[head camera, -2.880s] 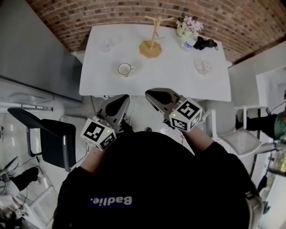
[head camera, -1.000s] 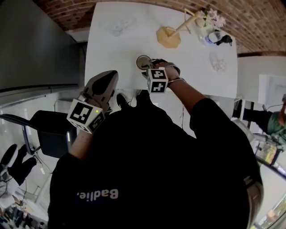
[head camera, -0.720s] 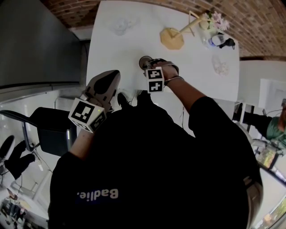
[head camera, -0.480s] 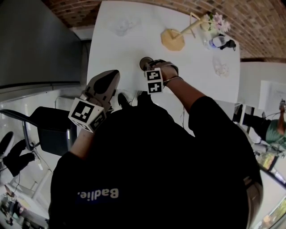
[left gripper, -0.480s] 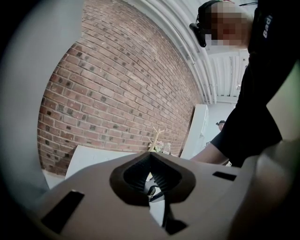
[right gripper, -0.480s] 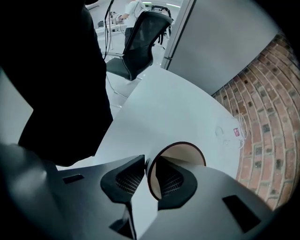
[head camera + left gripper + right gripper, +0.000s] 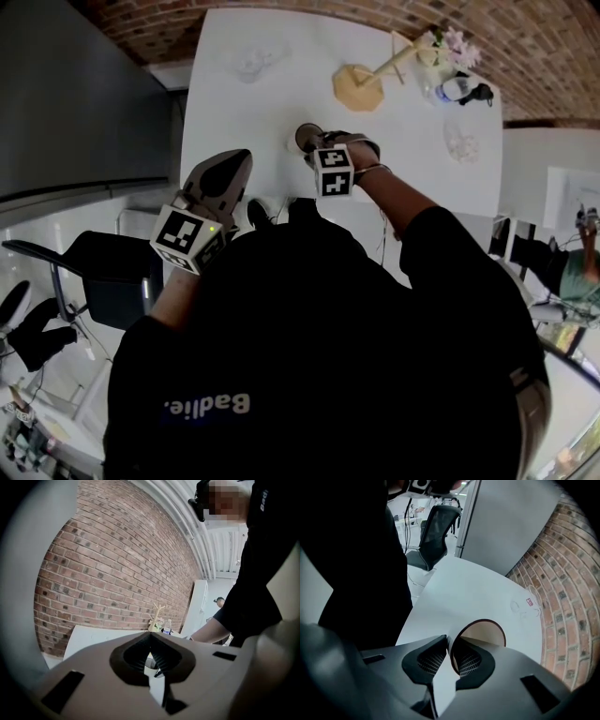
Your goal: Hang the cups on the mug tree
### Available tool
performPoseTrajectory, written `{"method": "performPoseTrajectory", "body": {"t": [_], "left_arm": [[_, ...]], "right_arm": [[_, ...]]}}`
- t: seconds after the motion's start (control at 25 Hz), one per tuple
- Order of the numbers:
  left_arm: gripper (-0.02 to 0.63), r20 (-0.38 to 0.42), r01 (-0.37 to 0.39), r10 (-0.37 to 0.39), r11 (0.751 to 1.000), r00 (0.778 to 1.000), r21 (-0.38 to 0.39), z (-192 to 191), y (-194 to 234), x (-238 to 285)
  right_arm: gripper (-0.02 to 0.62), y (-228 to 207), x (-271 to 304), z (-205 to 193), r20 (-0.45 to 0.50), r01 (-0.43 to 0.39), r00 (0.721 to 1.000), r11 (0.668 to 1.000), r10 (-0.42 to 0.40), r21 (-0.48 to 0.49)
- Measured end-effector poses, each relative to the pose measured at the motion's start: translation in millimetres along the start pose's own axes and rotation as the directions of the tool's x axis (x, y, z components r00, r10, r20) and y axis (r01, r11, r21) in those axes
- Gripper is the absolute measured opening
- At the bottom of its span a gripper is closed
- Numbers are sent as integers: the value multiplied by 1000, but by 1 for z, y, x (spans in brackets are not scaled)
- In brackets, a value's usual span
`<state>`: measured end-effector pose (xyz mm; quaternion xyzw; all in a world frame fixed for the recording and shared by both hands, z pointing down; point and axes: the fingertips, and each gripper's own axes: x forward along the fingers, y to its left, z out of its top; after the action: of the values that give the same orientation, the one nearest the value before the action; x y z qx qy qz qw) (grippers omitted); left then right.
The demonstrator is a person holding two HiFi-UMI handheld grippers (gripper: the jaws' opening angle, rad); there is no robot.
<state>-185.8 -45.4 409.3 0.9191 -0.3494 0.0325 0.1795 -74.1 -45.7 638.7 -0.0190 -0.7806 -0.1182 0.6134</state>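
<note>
A white cup with a dark rim stands upright near the front of the white table. My right gripper is at its rim. In the right gripper view the jaws are closing, one finger inside the cup and one outside, and both tips touch the wall. The wooden mug tree stands beyond it with bare pegs; it also shows small in the left gripper view. My left gripper hangs shut and empty off the table's front left edge, its tips together.
A flower vase and a dark object sit at the far right corner. Clear glass items lie at the far left and right. A black office chair stands left of the person. A brick wall backs the table.
The right gripper has reached from in front of the table out to the cup and stayed at its rim over the last second. The left gripper has barely moved.
</note>
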Motion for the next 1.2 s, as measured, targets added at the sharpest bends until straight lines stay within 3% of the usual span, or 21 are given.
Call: {"method": "performPoseTrajectory", "body": {"t": [0.24, 0.44, 0.6, 0.84, 1.08, 1.2], "left_arm": [[-2, -31, 36, -35, 998, 999, 58, -9, -2, 29], [-2, -69, 66, -59, 993, 996, 96, -16, -1, 56], [60, -121, 100, -88, 990, 989, 101, -28, 1, 80], [183, -219, 155, -127, 981, 967, 114, -50, 1, 111], [322, -361, 188, -117, 968, 925, 168, -81, 4, 140], [357, -411, 213, -113, 955, 905, 208, -88, 4, 153]], "right_arm": [[69, -17, -28, -9, 126, 26, 991, 986, -48, 164], [67, -42, -68, -7, 247, 40, 962, 953, -118, 299], [66, -58, -90, -10, 308, 47, 936, 925, -173, 378], [66, -66, -123, -3, 408, 14, 894, 921, -186, 389], [66, -66, -157, 7, 519, -39, 840, 938, -156, 346], [66, -66, -167, 14, 581, -65, 800, 943, -146, 327]]}}
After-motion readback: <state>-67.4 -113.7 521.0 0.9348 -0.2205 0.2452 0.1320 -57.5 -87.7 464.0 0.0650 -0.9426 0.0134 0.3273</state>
